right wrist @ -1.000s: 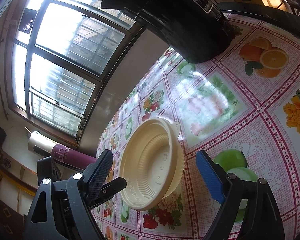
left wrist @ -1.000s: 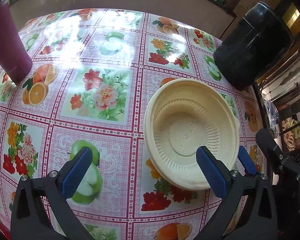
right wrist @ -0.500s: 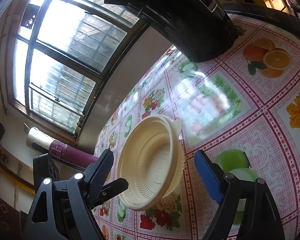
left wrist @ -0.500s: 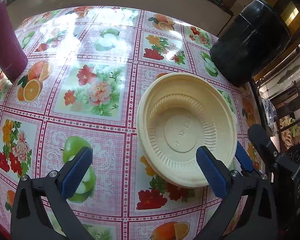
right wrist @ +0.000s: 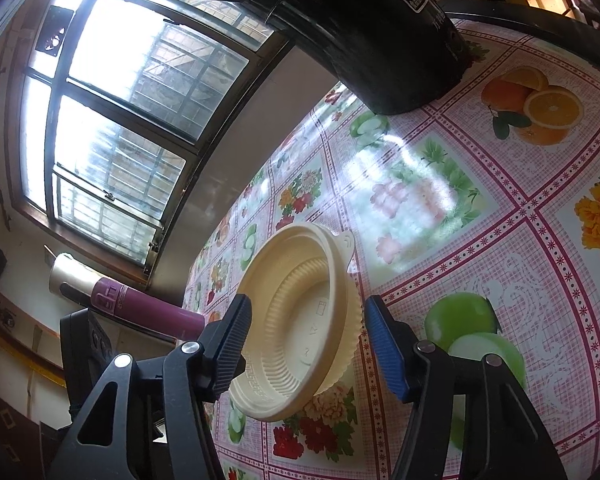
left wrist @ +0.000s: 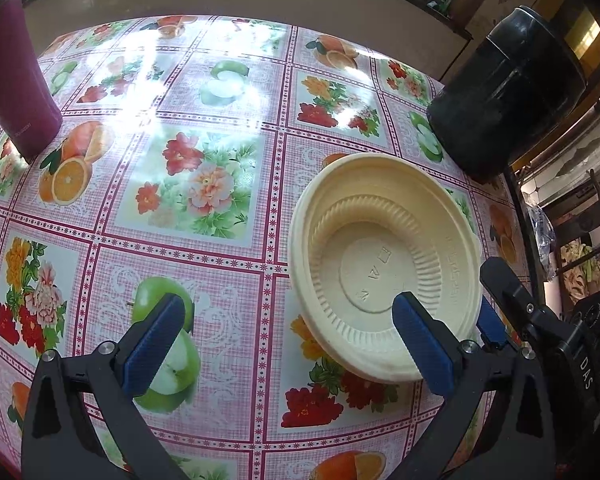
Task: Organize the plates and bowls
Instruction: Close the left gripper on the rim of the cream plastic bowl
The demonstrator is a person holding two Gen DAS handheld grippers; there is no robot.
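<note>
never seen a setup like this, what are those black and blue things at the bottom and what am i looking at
Those are two hand-held claws, one in each of a person's hands, each with a camera looking along its blue fingers. One picture is from the left claw, the other from the right claw.

Both look at a table with a flowered cloth. On it lie a cream bowl, which looks like a nested stack, a black pot and a purple flask.

The left claw is open and holds nothing. The right claw's jaws have just been closing around the bowl's rim, but one pad appears not to touch it yet.
</note>
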